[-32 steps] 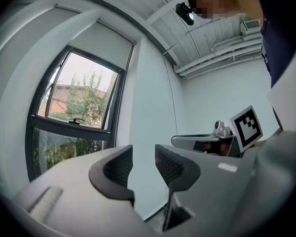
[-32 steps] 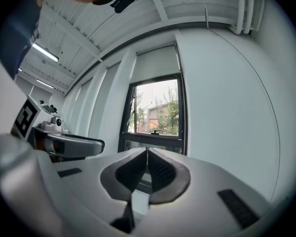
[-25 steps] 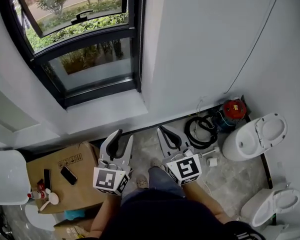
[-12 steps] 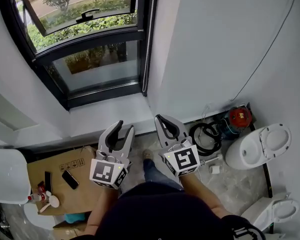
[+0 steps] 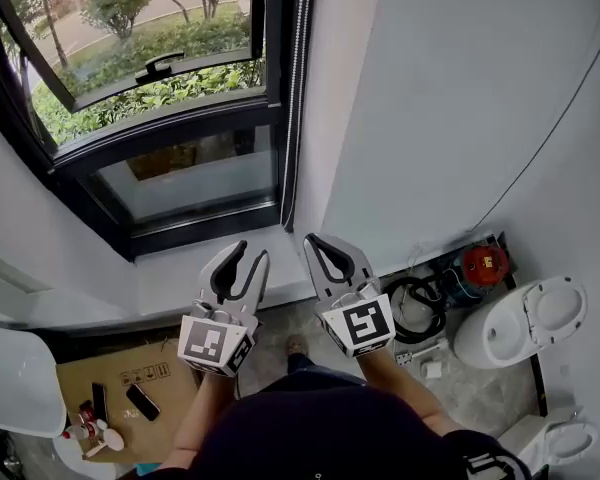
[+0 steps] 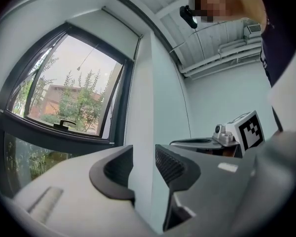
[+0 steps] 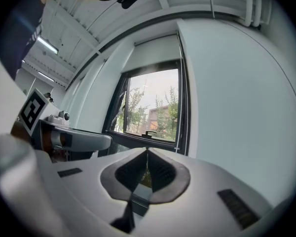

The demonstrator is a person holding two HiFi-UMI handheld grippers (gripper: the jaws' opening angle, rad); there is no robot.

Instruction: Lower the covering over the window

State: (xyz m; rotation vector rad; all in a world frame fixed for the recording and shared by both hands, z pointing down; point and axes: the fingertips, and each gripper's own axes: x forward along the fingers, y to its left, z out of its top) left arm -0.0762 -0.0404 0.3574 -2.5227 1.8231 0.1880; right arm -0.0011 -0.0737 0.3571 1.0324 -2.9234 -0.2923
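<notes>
The black-framed window point(image 5: 170, 118) has its upper sash tilted outward and nothing covers the glass. A bead chain point(image 5: 298, 78) hangs down its right edge, and shows again in the right gripper view as the chain point(image 7: 179, 113). The white covering point(image 7: 158, 51) sits rolled up above the frame. My left gripper point(image 5: 250, 256) is open with nothing between its fingers, over the sill. My right gripper point(image 5: 314, 241) is shut on nothing, beside it and below the chain. Neither touches the chain. The left gripper point(image 6: 144, 164) and the right gripper point(image 7: 147, 154) both point at the window.
A white sill point(image 5: 180, 273) runs below the window. On the floor at left are a cardboard box point(image 5: 90, 378) with phones and a white chair point(image 5: 20, 378). At right lie a coiled black hose point(image 5: 415, 303), a red machine point(image 5: 483, 260) and a toilet point(image 5: 525, 318).
The view has shifted up toward the window, and both grippers have risen from over the floor to the sill. Their jaws have kept the same stance.
</notes>
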